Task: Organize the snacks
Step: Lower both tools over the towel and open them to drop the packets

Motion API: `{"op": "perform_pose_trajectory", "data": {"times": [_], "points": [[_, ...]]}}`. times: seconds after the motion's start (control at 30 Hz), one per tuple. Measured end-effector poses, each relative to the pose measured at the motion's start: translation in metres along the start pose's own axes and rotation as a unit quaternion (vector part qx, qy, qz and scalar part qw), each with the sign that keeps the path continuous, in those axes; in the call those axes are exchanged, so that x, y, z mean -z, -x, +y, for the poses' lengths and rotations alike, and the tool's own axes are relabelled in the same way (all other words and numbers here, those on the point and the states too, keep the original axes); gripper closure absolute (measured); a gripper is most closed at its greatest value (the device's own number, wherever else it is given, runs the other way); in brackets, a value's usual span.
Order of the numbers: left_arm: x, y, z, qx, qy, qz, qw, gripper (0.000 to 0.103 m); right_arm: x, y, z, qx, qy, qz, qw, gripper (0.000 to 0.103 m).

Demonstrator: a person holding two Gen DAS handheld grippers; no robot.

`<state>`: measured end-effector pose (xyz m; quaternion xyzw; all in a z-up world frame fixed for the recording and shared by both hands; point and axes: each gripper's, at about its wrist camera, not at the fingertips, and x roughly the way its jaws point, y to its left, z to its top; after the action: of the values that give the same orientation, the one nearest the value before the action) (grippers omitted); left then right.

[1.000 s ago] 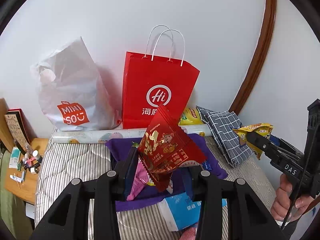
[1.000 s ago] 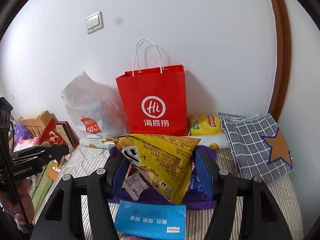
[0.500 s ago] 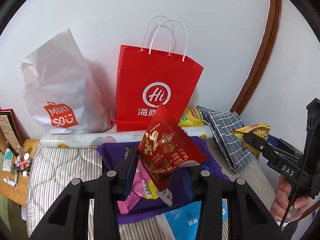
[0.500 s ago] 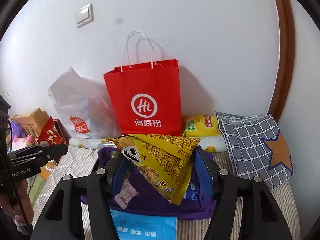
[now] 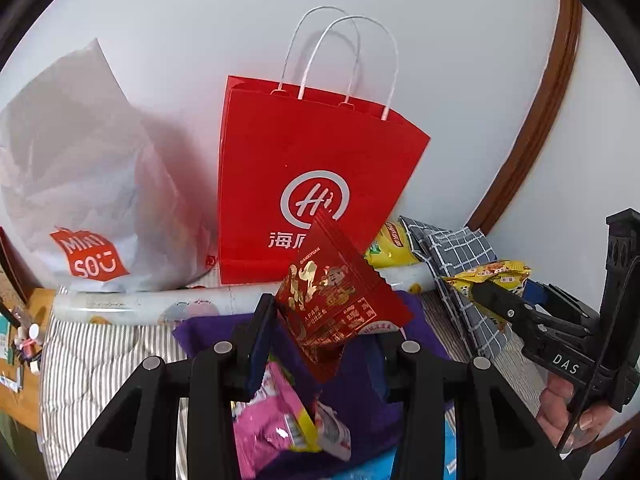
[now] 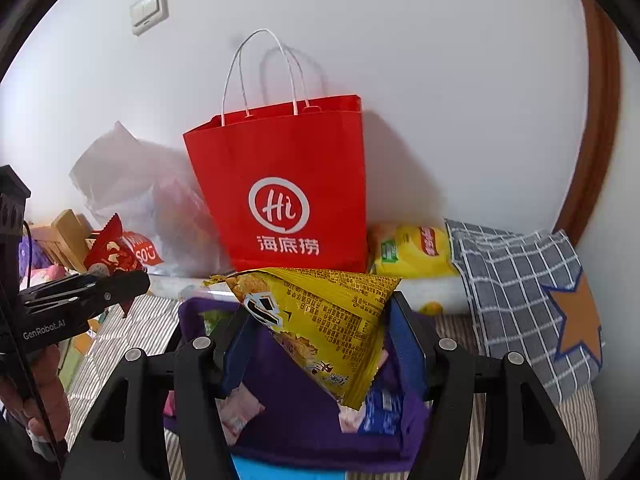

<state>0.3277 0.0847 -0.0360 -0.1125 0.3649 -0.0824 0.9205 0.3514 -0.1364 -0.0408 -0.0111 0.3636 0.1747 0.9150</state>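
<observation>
Packets fill both tools: the left tool (image 5: 326,332) pinches a red snack packet (image 5: 340,300), the right tool (image 6: 316,332) a yellow snack packet (image 6: 332,324), both above the purple cloth (image 6: 304,412) on the bed. Each is caught by a thin edge, so either could probably slip. Behind stand the red "Hi" paper bag (image 6: 288,184) and white "MINISO" bag (image 5: 84,184).
</observation>
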Motion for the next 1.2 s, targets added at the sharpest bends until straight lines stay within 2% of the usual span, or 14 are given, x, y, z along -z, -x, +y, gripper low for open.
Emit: {"op": "perform_pose_trajectory", "data": {"times": [0.13,0.27,0.37,0.47,0.63,0.73,0.87,0.97,1.1,1.2], "points": [[0.004,-0.023,0.012,0.0,0.012,0.014,0.9998,0.064,0.001,-0.026,0.004,-0.009,0.016,0.013,1.0,0.04],[0.013,-0.047,0.028,-0.01,0.017,0.036,0.9992,0.064,0.013,-0.062,0.003,-0.017,0.037,0.05,0.998,0.04],[0.016,-0.062,0.037,-0.013,0.02,0.058,0.998,0.064,0.017,-0.084,-0.002,-0.044,0.033,0.086,0.995,0.04],[0.016,-0.068,0.043,-0.004,0.021,0.065,0.9977,0.064,0.024,-0.096,0.0,-0.04,0.057,0.096,0.993,0.04],[0.02,-0.079,0.048,-0.025,0.021,0.083,0.996,0.064,0.035,-0.108,0.003,-0.058,0.093,0.122,0.987,0.04],[0.023,-0.085,0.047,-0.008,0.026,0.098,0.9948,0.064,0.041,-0.115,0.006,-0.066,0.105,0.137,0.983,0.04],[0.031,-0.098,0.033,0.0,0.004,0.131,0.9914,0.064,0.049,-0.129,0.007,-0.068,0.112,0.167,0.977,0.04],[0.037,-0.107,0.029,0.032,0.015,0.157,0.987,0.064,0.053,-0.141,0.003,-0.06,0.105,0.194,0.974,0.04],[0.044,-0.117,0.029,0.029,0.019,0.178,0.9834,0.064,0.056,-0.144,-0.001,-0.069,0.091,0.215,0.97,0.038],[0.045,-0.119,0.032,0.033,0.028,0.182,0.9823,0.064,0.054,-0.14,0.001,-0.074,0.094,0.214,0.969,0.035]]}}
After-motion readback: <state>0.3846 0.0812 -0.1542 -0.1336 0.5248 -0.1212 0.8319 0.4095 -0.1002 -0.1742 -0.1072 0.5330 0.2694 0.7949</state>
